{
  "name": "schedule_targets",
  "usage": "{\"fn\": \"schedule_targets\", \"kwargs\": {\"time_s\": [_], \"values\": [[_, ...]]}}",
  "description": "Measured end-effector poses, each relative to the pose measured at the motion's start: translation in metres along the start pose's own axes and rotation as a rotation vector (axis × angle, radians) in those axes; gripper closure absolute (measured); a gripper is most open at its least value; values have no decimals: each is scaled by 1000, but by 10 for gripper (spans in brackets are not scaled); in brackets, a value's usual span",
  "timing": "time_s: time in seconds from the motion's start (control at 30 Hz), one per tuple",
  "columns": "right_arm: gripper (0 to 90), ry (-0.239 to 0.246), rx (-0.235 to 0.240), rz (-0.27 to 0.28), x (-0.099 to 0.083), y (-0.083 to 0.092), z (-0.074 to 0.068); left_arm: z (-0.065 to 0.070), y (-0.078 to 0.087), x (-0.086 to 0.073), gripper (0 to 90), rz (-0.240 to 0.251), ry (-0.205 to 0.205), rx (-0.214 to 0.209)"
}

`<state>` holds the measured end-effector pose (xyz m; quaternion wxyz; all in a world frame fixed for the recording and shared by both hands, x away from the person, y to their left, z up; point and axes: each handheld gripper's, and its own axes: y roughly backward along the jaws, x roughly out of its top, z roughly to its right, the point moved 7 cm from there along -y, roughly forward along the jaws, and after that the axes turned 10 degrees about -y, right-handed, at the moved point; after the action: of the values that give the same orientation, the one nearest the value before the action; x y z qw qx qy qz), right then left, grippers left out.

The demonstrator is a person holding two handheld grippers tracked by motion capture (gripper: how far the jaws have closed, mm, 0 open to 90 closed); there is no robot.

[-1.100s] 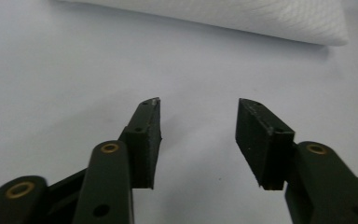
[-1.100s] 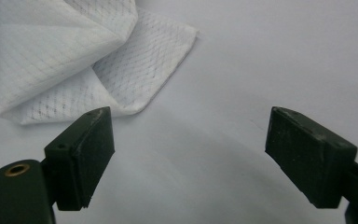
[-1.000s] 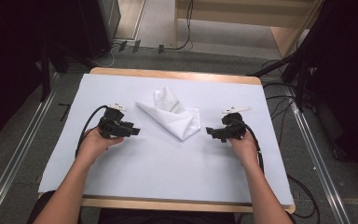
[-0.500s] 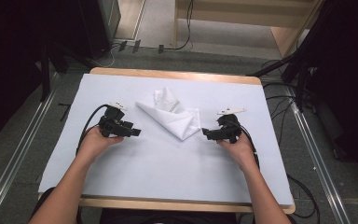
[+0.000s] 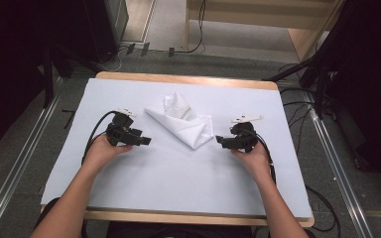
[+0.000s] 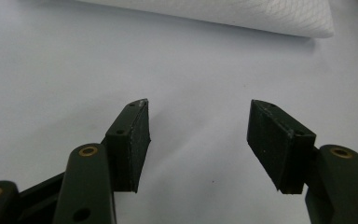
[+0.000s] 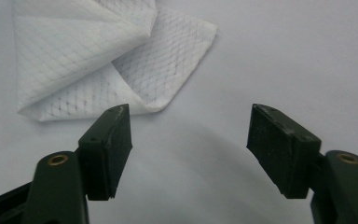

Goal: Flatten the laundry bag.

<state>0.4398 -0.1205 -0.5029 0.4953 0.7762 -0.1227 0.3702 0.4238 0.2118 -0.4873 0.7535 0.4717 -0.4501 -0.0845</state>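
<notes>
The folded white cloth (image 5: 183, 122) lies on the pale sheet (image 5: 178, 173) that covers the worktop (image 5: 188, 81), a little beyond the middle, between the two hands. The left tongs (image 5: 146, 141) rest near its left side with the jaws apart and nothing between them; they have just been opening. The right tongs (image 5: 220, 142) rest just beside the cloth's near right corner; their jaws have just been closing a little, yet they stand wide and hold nothing.
</notes>
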Motion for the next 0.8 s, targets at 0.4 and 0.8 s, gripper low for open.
{"fn": "schedule_targets", "kwargs": {"time_s": [0.4,0.8], "values": [[349,-10,20,-23,-2,-1,0,-1,1,0,380,0,1,-1],[356,-6,25,-38,-2,-2,-5,-1,3,-1,374,4,18,-7]]}}
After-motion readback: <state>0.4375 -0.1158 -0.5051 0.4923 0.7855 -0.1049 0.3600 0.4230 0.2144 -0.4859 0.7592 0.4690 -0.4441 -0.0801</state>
